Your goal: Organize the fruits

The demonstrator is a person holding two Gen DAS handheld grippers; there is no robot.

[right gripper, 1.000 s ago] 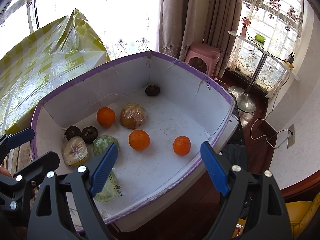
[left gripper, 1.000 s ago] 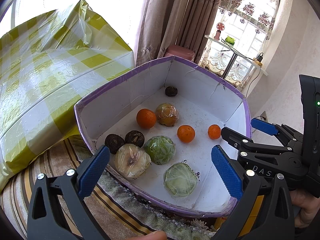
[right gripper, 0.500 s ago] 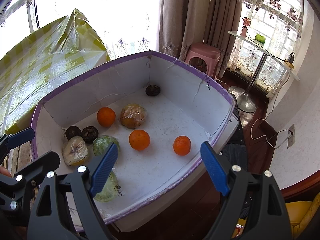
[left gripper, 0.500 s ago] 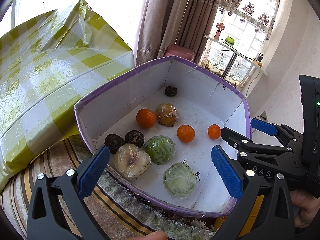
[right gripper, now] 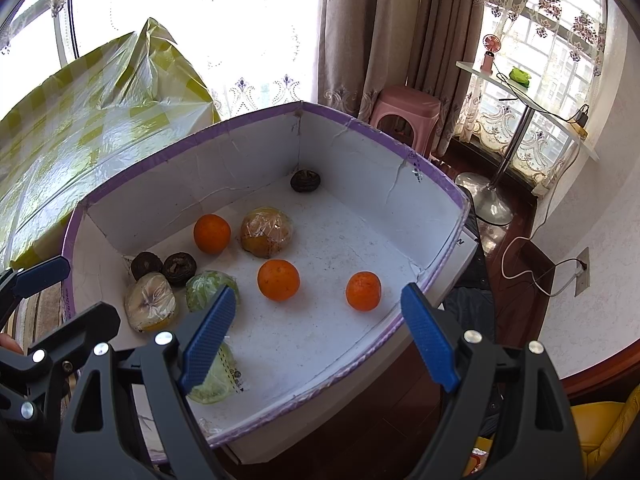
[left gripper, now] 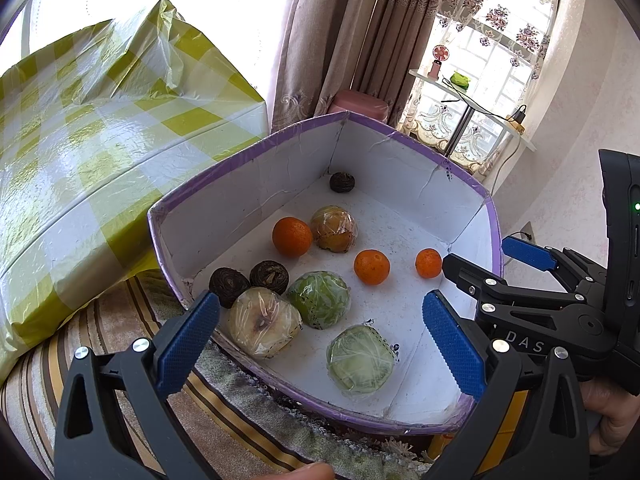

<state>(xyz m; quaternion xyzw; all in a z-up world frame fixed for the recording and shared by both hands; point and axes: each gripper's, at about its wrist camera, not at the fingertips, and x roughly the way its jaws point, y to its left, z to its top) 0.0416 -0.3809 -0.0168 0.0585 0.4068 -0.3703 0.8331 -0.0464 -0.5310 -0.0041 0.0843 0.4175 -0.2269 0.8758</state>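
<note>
A white cardboard box with a purple rim (left gripper: pixel 248 168) (right gripper: pixel 192 136) holds the fruit. In it lie three oranges (left gripper: pixel 292 237) (left gripper: pixel 371 267) (left gripper: pixel 428 263), three dark round fruits (left gripper: pixel 342 182) (left gripper: pixel 269 277) (left gripper: pixel 229 286), and several plastic-wrapped fruits: a brownish one (left gripper: pixel 334 228), a green one (left gripper: pixel 319 299), a pale one (left gripper: pixel 264 322) and a pale green one (left gripper: pixel 360 362). My left gripper (left gripper: pixel 320 344) is open and empty above the box's near edge. My right gripper (right gripper: pixel 318 334) is open and empty above the box's right side; it also shows in the left wrist view (left gripper: pixel 476 276).
A yellow-checked plastic-covered bundle (left gripper: pixel 100 140) lies left of the box. A striped cloth (left gripper: pixel 100 328) lies under the box. A pink stool (right gripper: pixel 404 112), curtains, a glass side table (right gripper: pixel 520 92) and a wall socket with a cable (right gripper: pixel 580 272) stand beyond.
</note>
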